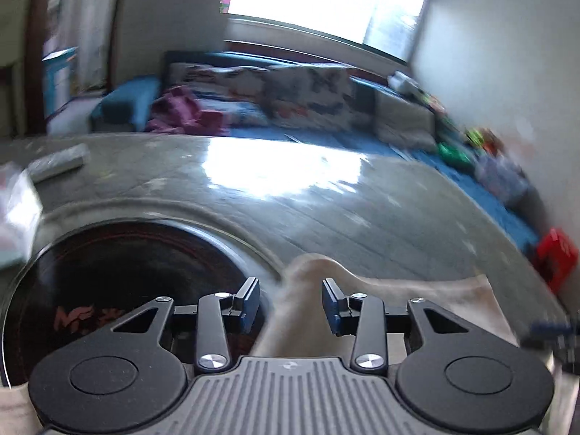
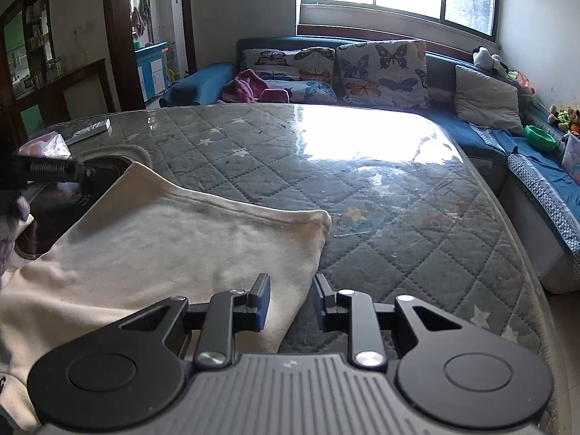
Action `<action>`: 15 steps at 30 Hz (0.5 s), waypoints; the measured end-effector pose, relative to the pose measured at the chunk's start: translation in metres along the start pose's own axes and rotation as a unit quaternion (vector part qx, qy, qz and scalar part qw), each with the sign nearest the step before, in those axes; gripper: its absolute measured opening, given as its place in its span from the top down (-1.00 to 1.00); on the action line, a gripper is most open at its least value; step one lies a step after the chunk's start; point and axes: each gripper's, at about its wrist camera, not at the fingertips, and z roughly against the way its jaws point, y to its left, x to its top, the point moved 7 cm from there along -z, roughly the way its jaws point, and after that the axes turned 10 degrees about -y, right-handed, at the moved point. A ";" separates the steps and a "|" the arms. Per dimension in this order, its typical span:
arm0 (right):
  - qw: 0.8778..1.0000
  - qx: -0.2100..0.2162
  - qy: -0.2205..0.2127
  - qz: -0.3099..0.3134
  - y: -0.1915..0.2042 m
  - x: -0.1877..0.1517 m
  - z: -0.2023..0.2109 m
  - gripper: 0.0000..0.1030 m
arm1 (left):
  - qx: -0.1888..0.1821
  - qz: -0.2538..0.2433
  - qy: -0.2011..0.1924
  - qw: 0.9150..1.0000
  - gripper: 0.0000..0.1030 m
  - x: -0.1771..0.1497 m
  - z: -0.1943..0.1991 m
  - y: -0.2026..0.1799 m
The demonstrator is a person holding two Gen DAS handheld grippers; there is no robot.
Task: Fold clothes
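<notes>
Quilted table bears cream garment (long axis toward viewer's lower left).

Whole left wrist view smeared by motion blur, cream garment cut off behind the left gripper at lower centre, dark round inset partly hidden under cloth at left, sofa cropped at right edge

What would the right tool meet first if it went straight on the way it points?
Probably the right edge of the cream garment lying beneath the right tool, or the quilted table cover beside it; depth is unclear.
</notes>
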 end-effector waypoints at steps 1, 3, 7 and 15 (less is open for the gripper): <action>1.000 0.000 0.000 0.000 0.000 0.000 0.000 0.52 | 0.010 0.009 0.003 1.000 0.39 0.001 -0.003 0.005; 1.000 0.002 0.001 0.000 0.000 -0.001 -0.002 0.52 | 0.019 0.031 0.018 0.999 0.57 0.000 -0.011 0.012; 1.000 0.002 0.003 0.000 0.000 -0.001 -0.003 0.51 | 0.004 0.049 0.045 0.998 0.69 -0.006 -0.020 0.014; 1.000 0.002 0.010 -0.003 -0.005 0.001 -0.016 0.51 | -0.031 -0.029 0.057 0.997 0.26 -0.025 -0.018 -0.020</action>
